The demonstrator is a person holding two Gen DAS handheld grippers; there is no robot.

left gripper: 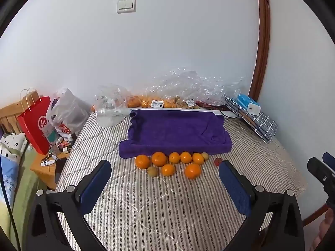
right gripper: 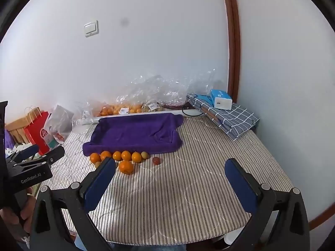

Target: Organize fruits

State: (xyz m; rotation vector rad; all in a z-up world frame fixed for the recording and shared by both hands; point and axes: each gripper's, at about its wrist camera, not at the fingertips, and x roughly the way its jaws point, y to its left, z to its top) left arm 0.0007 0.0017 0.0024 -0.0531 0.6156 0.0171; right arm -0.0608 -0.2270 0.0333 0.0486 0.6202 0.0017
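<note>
Several oranges [left gripper: 159,159] [right gripper: 126,167] lie in a cluster on the striped mattress, just in front of a purple towel-covered tray [left gripper: 175,131] [right gripper: 134,133]. Two small yellow-green fruits [left gripper: 152,171] [right gripper: 144,155] and one small dark red fruit [left gripper: 218,161] [right gripper: 156,160] lie among and beside them. My left gripper [left gripper: 165,173] is open and empty, held above the mattress short of the fruit. My right gripper [right gripper: 170,173] is open and empty, to the right of the cluster. The left gripper also shows at the left edge of the right wrist view [right gripper: 31,159].
Clear plastic bags with more oranges [left gripper: 146,102] [right gripper: 121,108] lie along the wall behind the tray. A folded checked cloth with a blue box [left gripper: 251,113] [right gripper: 224,108] sits back right. A red paper bag [left gripper: 35,123] and clutter stand on a side table at left.
</note>
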